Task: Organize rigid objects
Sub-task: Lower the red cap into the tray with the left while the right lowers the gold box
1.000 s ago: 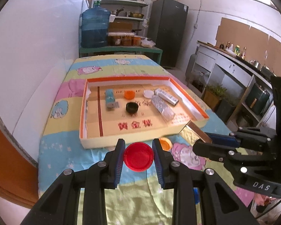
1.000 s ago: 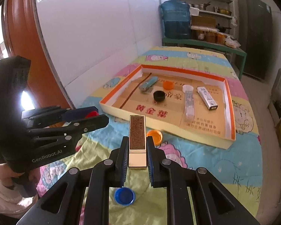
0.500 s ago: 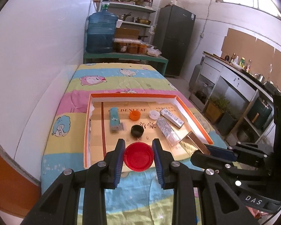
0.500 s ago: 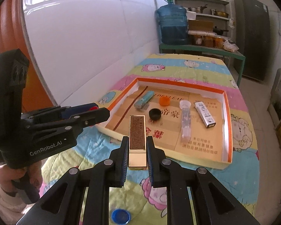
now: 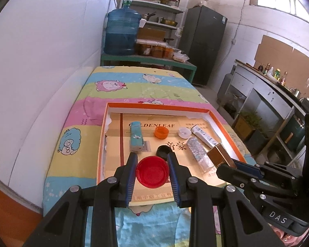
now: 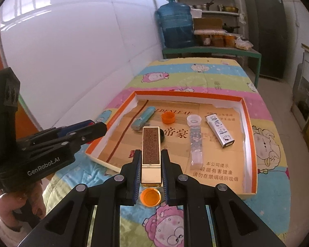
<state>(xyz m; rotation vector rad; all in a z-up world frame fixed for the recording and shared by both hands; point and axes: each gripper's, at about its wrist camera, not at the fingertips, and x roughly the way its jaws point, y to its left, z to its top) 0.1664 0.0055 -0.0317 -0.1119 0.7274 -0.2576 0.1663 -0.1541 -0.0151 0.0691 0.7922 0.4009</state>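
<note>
Grippers both grip cargo above the orange-rimmed tray (image 5: 218,117): left gripper (image 5: 152,174) clamps 1 red lid (image 5: 152,172), right gripper (image 6: 151,167) pinches 1 gold box (image 6: 151,154).

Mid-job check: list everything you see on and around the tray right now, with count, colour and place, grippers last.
Tray: 1, orange-rimmed cardboard, on the cartoon bedspread.
Red cap: 1, held in left gripper, over tray's near edge.
Gold box: 1, gold and brown, held in right gripper.
Orange caps: 2; one in tray, one on bedspread below the right gripper.
Black cap: 1, in tray centre.
Teal box: 1, tray left.
White cap: 1, in tray.
Clear tube: 1, in tray.
White box: 1, tray right.
Water jug: 1, blue, far bench.
Left gripper: shut on red cap.
Right gripper: shut on gold box.
</note>
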